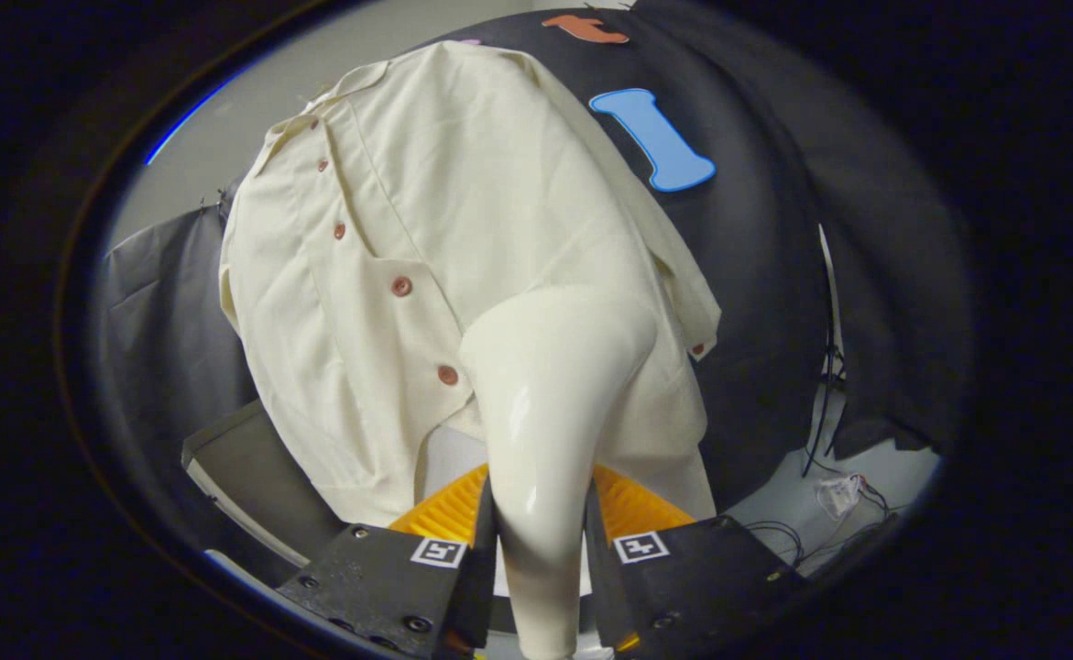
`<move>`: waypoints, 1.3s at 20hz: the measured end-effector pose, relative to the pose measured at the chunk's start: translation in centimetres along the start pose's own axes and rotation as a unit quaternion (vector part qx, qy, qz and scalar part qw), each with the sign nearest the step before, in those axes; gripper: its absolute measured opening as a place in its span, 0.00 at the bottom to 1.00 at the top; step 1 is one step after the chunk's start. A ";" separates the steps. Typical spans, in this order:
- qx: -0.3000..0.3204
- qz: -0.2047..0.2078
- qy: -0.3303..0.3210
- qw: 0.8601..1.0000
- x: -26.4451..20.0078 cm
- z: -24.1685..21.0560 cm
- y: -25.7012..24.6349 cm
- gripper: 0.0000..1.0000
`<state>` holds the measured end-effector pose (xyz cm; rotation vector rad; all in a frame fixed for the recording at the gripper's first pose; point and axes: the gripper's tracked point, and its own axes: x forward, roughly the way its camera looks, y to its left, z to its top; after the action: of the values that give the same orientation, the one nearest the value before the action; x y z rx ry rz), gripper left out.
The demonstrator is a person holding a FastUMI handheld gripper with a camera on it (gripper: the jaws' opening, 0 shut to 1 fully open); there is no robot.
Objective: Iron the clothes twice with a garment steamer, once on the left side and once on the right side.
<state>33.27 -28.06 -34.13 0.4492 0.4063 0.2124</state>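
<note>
Your gripper clamps the steamer handle between both fingers at bottom centre. Its head presses the cream shirt at mid-frame, right of the buttons; open room lies lower right.

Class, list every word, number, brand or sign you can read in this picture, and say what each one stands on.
No readable words, numbers or brand names.
Square black-and-white marker: on one finger block of the gripper; a pattern, not text.
Second square marker: on the other finger block; also a pattern.
The steamer clamped between both fingers and the cream shirt carry no visible print.
</note>
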 end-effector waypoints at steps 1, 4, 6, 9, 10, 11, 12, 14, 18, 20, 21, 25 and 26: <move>0.003 -0.004 0.003 1.000 0.0 -0.7 -0.5 0.44; 0.016 -0.008 0.009 1.000 -0.5 -2.5 -1.4 0.44; 0.027 -0.013 0.003 1.000 -0.6 -3.0 -1.8 0.44; 0.033 -0.016 0.001 0.999 -1.6 -4.1 -1.7 0.44; 0.034 -0.018 -0.004 0.999 -2.1 -4.2 -1.7 0.44; 0.036 -0.018 -0.008 0.999 -2.6 -4.1 -1.5 0.44; 0.041 -0.015 -0.014 0.999 -3.1 -3.8 -1.0 0.44; 0.045 -0.015 -0.025 0.999 -4.7 -3.3 -0.1 0.44; 0.068 0.009 -0.060 0.996 -8.4 -1.0 3.8 0.44; 0.062 0.015 -0.076 0.995 -10.3 0.2 6.1 0.44; 0.058 0.016 -0.084 0.995 -11.1 1.0 7.3 0.44; 0.041 0.023 -0.108 0.993 -14.4 3.7 11.6 0.44; 0.036 0.024 -0.111 0.993 -15.4 4.5 12.6 0.44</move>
<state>19.98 -23.08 -19.55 0.5477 0.1846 0.1921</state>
